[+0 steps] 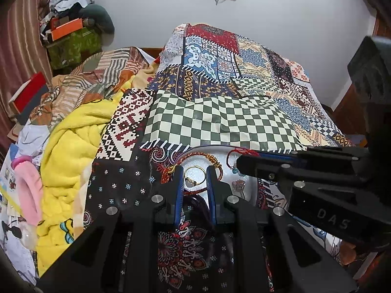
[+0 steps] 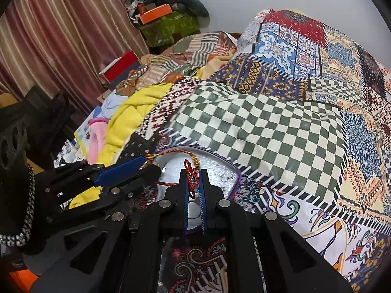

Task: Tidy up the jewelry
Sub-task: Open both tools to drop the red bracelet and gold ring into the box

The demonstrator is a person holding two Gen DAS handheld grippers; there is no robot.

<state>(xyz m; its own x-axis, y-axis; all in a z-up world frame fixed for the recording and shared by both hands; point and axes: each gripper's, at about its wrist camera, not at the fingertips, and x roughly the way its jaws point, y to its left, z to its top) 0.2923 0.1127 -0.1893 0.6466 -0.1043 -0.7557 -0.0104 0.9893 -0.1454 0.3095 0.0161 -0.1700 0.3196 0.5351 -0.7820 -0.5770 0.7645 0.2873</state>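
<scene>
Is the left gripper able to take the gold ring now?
Probably yes. The gold ring lies on the silver tray between the open fingers of the left gripper, nothing covering it; only a braided cord lies close.

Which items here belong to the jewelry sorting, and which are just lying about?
Job:
gold ring with a pale stone
red braided cord bracelet
silver tray with purple rim
left hand-held gripper
right hand-held gripper

Lying about:
yellow fleece blanket
pink fabric piece
orange box
</scene>
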